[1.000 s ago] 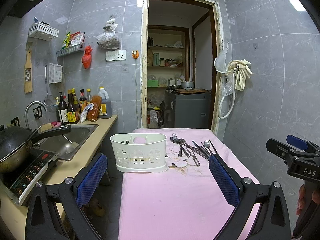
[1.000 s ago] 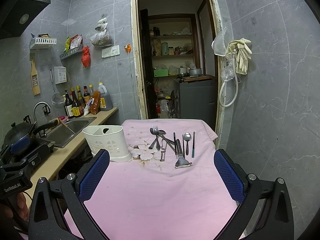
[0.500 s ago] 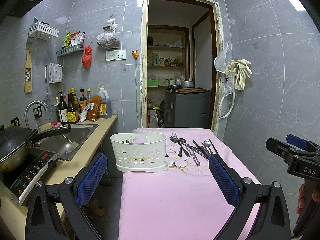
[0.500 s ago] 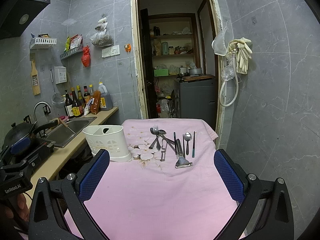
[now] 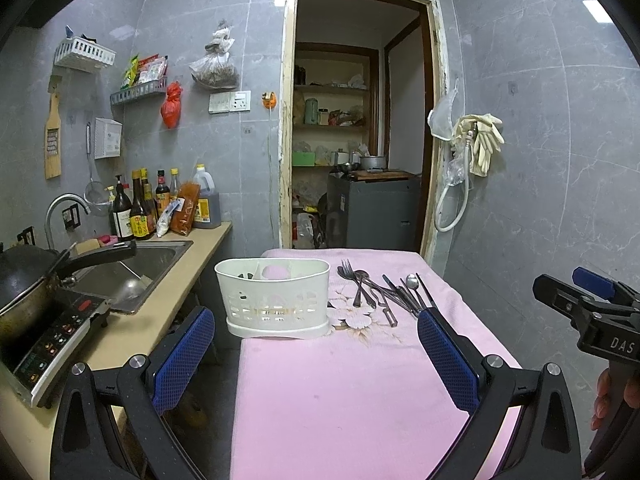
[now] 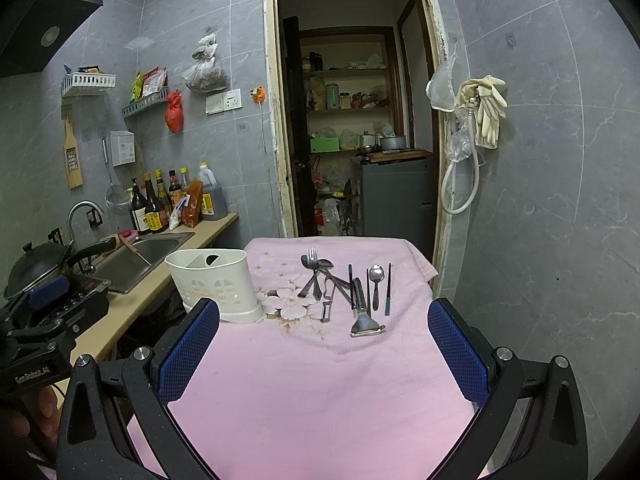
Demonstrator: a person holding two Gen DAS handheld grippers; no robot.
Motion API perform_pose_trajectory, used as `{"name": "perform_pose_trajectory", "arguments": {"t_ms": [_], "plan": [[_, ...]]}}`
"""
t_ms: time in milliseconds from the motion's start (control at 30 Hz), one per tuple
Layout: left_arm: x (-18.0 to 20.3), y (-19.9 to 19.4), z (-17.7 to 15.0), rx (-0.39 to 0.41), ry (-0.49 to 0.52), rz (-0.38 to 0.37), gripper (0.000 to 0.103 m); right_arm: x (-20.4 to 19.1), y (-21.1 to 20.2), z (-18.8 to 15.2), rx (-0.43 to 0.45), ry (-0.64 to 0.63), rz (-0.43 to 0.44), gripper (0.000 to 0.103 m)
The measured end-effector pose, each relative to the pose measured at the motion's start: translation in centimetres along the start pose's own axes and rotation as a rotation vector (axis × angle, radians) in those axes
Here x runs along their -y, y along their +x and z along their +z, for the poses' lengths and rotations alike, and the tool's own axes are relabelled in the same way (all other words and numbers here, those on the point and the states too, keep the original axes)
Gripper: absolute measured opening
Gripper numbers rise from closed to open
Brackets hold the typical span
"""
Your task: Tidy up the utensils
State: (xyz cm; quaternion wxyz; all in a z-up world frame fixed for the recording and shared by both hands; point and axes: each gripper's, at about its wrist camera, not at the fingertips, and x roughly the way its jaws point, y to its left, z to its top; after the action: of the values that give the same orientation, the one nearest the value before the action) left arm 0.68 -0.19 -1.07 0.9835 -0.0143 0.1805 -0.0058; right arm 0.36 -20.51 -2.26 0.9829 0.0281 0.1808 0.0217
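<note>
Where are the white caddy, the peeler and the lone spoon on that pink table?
caddy [image 6: 218, 288], right wrist view, on its front wall.
peeler [image 6: 365, 322], right wrist view, near its wide head.
spoon [image 6: 376, 274], right wrist view, on its bowl.

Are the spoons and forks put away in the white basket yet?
Not yet. Nothing looks done: the utensils all lie on the pink cloth beside the white basket. Nothing is in hand either: the left claw and right claw are open and empty. Every piece is left.
</note>
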Motion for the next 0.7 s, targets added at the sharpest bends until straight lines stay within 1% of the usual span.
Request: {"name": "perform_pose_trajectory", "arguments": {"t_ms": [33,167,367,467,567,700], "plan": [[0.0,0.2,0.2,-0.002,0.0,-0.003,0.102,-0.6,0.5,-0.5,0.0,0.002,0.0,0.102],[0.6,1.5,1.0,-0.006,0.013,-0.02,0.102,0.0,0.9,0.0,0.021,0.002,-0.016,0.102],[2.8,4.4,3.3,0.024,0.04,-0.039,0.102,2.5,3.2,2.3,0.051,0.012,-0.043,0.102],[4.1,6.4,4.7,0.039,0.038,-0.051,0.102,4.7,5.5,4.6,0.062,0.004,-0.051,0.102],[5.4,8.8,5.9,0.05,0.025,-0.068,0.102,6.5,7.9,6.1,0.063,0.002,-0.055,0.102],[6.9,12.9,7.1,0.035,0.018,-0.076,0.102,9.8,12.4,7.8,0.044,0.025,-0.033,0.102]]}}
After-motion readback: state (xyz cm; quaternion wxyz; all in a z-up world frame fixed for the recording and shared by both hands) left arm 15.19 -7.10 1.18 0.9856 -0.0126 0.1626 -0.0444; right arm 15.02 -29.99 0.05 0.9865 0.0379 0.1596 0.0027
